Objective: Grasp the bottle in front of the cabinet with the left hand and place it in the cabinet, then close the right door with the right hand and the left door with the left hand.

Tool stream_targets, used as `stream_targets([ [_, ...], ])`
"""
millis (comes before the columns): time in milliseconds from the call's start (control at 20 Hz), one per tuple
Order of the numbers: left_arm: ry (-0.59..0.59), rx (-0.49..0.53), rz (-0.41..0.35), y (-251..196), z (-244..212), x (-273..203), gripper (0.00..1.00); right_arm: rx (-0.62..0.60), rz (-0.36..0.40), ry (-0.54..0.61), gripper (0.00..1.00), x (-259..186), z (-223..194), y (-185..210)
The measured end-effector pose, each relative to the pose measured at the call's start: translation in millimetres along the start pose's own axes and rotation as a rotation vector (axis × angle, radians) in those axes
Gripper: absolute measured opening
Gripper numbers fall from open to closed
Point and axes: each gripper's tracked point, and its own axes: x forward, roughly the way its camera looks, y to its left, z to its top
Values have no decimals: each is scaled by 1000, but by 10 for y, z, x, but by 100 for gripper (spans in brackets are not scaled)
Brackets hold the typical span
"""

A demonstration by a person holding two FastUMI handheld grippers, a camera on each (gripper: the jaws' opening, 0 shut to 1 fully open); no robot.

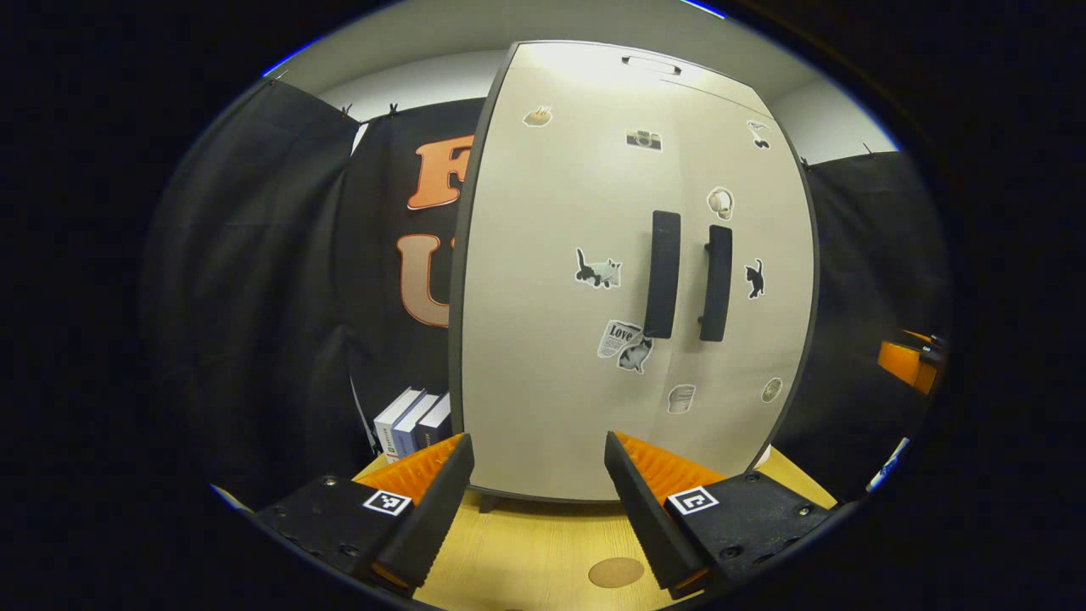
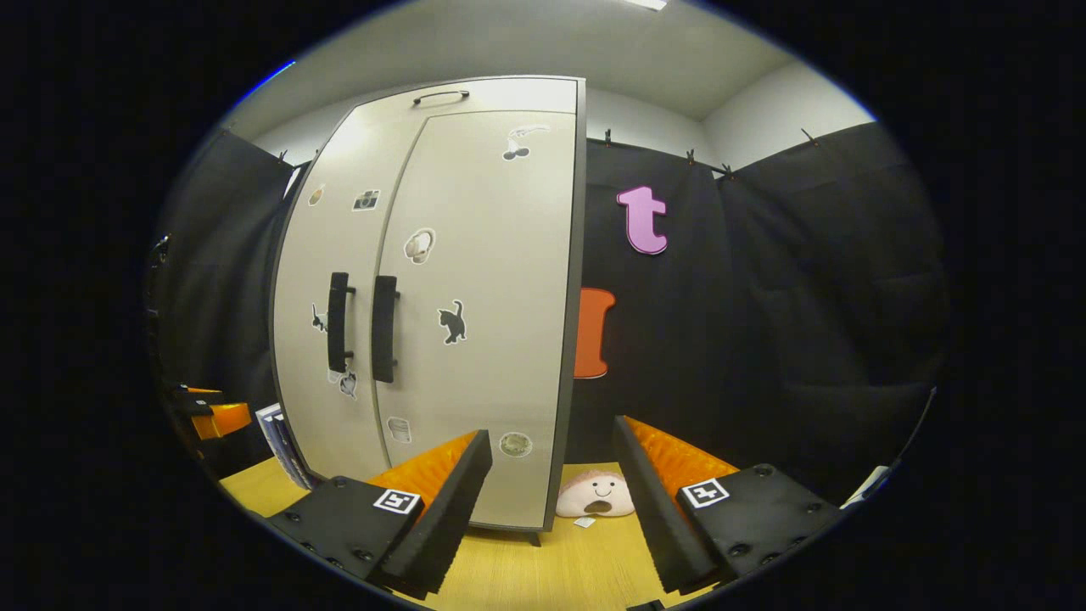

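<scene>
The pale cabinet (image 1: pixel 551 280) stands on the wooden table with both doors shut flat, stickers across them. Its two dark handles (image 1: pixel 663 273) (image 1: pixel 717 283) sit side by side at the middle seam. My left gripper (image 1: pixel 536 509) hangs open in front of the left door, a short way off, nothing between its fingers. In the right gripper view the cabinet (image 2: pixel 475 280) fills the left half, and my right gripper (image 2: pixel 551 513) is open and empty near its right edge. The other gripper (image 1: pixel 912 361) shows at the far right of the left gripper view.
Several books (image 1: pixel 413 422) stand left of the cabinet. A small plush toy (image 2: pixel 594 495) lies by the cabinet's right corner. A round brown coaster (image 1: pixel 617 571) rests on the table (image 1: pixel 526 552) before the doors. Black cloth walls close in all around.
</scene>
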Motion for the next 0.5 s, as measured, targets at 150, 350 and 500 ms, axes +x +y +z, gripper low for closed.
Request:
stream_targets([
  [150, -22, -6, -29, 125, 156, -264, 92, 15, -16, -20, 95, -288, 128, 165],
  [350, -50, -7, -65, 245, 339, -511, 95, 11, -44, -27, 95, -579, 231, 303],
  [500, -67, -38, -85, 330, 503, -597, 95, -5, -62, -26, 95, -695, 302, 370],
])
